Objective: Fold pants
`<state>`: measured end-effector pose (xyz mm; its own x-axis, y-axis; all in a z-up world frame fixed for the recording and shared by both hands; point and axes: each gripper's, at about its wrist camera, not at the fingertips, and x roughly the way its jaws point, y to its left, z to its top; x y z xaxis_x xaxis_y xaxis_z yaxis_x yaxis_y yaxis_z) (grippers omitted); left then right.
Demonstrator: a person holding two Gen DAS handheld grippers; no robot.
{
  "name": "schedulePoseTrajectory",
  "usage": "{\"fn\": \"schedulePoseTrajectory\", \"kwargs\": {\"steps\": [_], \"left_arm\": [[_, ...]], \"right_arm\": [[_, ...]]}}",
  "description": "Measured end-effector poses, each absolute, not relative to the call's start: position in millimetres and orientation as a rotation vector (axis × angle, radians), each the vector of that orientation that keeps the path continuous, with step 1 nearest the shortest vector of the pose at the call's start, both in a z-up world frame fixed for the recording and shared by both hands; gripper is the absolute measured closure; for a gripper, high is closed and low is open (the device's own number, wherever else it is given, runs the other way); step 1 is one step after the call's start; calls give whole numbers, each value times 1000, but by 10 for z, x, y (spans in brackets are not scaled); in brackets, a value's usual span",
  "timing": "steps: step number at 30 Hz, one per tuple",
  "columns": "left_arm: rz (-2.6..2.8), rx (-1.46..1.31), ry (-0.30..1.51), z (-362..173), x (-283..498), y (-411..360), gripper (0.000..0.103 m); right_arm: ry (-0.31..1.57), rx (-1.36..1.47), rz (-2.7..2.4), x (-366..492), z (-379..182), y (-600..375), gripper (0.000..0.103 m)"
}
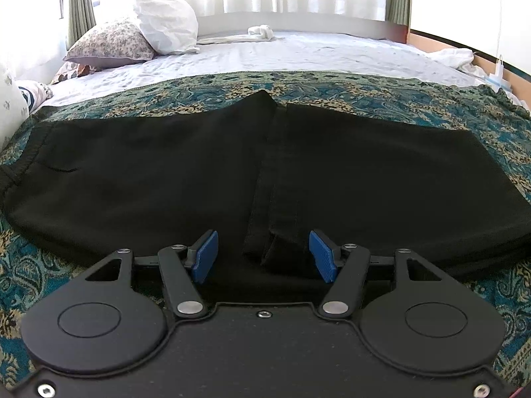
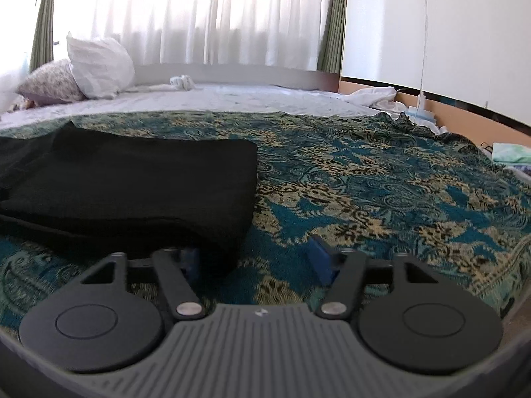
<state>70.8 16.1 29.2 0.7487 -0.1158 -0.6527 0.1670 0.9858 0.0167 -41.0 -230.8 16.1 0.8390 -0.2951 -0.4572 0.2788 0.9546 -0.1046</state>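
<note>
the black pants (image 1: 199,165) lie partly folded on the patterned bedspread (image 2: 381,182), straight ahead of the spread, empty left gripper (image 1: 264,255) and left of the spread right gripper (image 2: 257,260); next likely calls for pinching an edge.

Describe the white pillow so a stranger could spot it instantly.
Start at the bed under the curtained window and look to its far left corner. The white pillow stands upright there, leaning over a floral pillow; it alone is plain white and crinkled.
</note>
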Motion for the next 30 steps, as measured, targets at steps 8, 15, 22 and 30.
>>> {"fn": "schedulePoseTrajectory", "kwargs": {"steps": [8,15,22,30], "left_arm": [[-158,66,700,264,693,189,42],[-147,60,685,238,660,175,42],[-160,56,693,250,627,117,42],[-216,47,696,270,488,-134,42]], "right_arm": [[457,-34,-347,-472,130,-2246,51],[545,145,-218,-275,271,-2449,75],[502,-183,-317,-322,178,-2239,65],[466,-262,-381,-365,258,-2415,62]]}}
